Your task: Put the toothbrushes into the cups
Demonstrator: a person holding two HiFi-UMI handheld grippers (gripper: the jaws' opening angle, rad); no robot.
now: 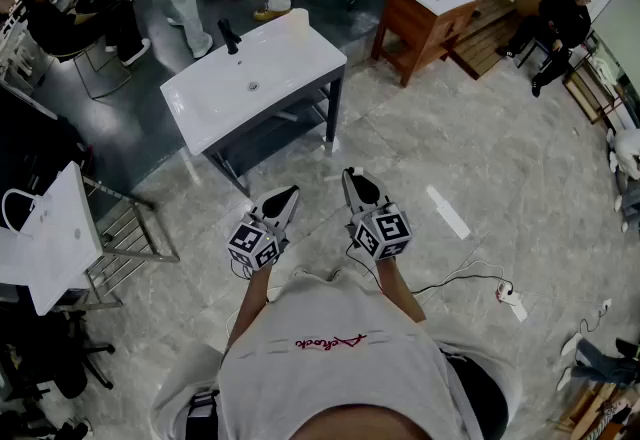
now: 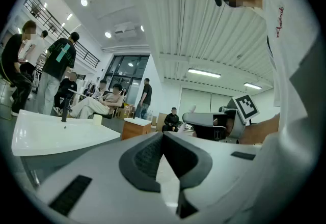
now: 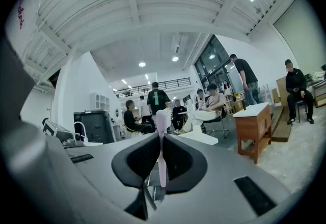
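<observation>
White sink surface (image 1: 215,93) stands far ahead. Left gripper (image 1: 288,194) and right gripper (image 1: 350,175) are held level, side by side. Left gripper is closed and empty. Right gripper clamps an upright pink toothbrush (image 3: 162,151), evident only in the right gripper view.

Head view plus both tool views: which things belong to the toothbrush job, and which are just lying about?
Job in hand:
toothbrush, clamped in the right tool
cup on the white sink
left tool, shut and empty

Lying about:
wooden cabinet
power strip on the floor
</observation>
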